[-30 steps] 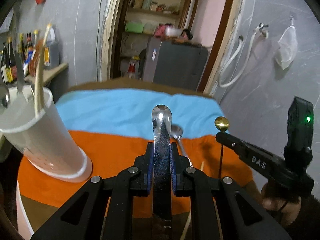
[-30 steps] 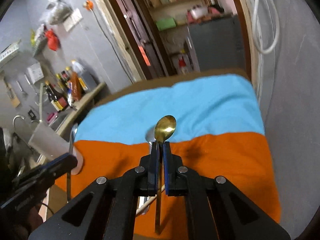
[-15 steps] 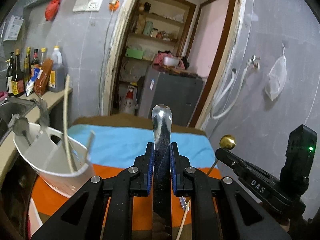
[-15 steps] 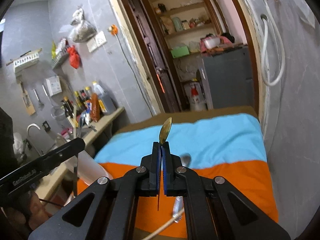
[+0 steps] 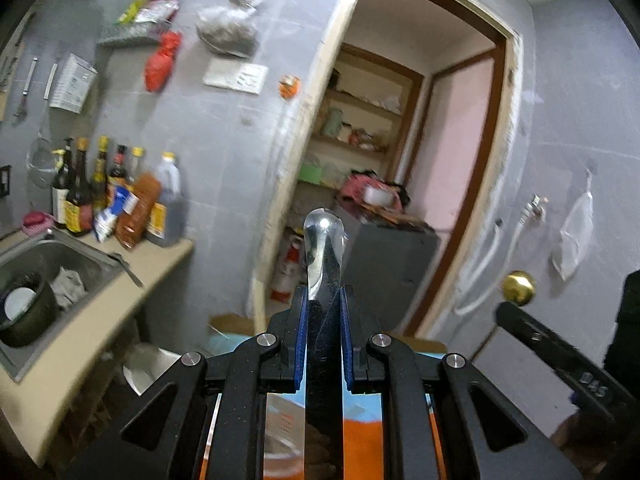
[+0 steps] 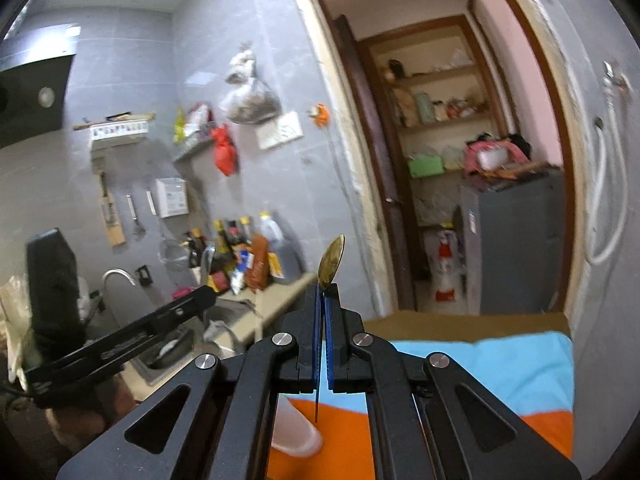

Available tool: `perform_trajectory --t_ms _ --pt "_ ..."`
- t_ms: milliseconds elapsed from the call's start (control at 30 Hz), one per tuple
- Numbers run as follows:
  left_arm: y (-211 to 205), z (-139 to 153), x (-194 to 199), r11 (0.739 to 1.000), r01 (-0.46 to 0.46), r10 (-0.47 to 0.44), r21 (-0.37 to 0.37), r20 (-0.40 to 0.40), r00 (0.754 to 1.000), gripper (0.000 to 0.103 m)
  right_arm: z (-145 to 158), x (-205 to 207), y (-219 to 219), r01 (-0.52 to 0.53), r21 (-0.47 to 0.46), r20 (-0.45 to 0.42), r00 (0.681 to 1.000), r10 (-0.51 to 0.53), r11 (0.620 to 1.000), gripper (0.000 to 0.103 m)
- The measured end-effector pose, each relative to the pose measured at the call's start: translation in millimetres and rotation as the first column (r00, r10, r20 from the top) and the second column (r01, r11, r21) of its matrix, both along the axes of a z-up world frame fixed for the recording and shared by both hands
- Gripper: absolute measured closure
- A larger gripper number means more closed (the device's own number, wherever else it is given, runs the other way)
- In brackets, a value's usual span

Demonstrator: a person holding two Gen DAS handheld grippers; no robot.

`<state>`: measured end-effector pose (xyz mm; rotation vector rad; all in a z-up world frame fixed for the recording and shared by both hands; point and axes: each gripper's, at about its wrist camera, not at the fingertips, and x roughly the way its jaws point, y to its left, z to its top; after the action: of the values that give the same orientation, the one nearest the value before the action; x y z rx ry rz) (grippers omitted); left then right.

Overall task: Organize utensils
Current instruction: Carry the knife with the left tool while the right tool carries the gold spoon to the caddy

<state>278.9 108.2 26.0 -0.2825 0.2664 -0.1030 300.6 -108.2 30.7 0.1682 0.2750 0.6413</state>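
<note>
My left gripper is shut on a flat silver utensil whose rounded end sticks up past the pads. My right gripper is shut on a thin gold spoon, bowl up and edge-on. Both are raised well above the table. In the left wrist view the right gripper shows at the right with the gold spoon bowl above it. In the right wrist view the left gripper reaches in from the left. The white utensil holder lies low between the right gripper's arms; its rim shows under the left gripper.
A table with a blue and orange cloth lies below. A counter with a steel sink and several sauce bottles stands at the left. A doorway with shelves and a grey cabinet is ahead. White hoses hang on the right wall.
Both grippers have risen and tilted up with their utensils, so the table and white holder have dropped to the bottom of both views. The gold spoon has rolled edge-on.
</note>
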Motion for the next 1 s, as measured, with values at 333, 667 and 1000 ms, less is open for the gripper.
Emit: perform_trajectory --t_ms 333,667,1000 --pt "88 -15 17 0.993 -0.099 0.1 -0.072 0.018 0.995 0.091 -3 4 52 -0.068 -0.019 0.012 0.998 0.068 0.998 0.102" --pt "125 -37 32 0.976 -0.164 0.17 -0.14 0.027 0.985 0.091 -31 13 88 -0.081 -0.096 -0.004 0.997 0.081 0.992 0.102" --pt "107 -69 32 0.973 -0.222 0.226 -0.062 0.058 0.972 0.091 -66 22 105 -0.062 -0.191 -0.052 0.997 0.053 0.98 0.102"
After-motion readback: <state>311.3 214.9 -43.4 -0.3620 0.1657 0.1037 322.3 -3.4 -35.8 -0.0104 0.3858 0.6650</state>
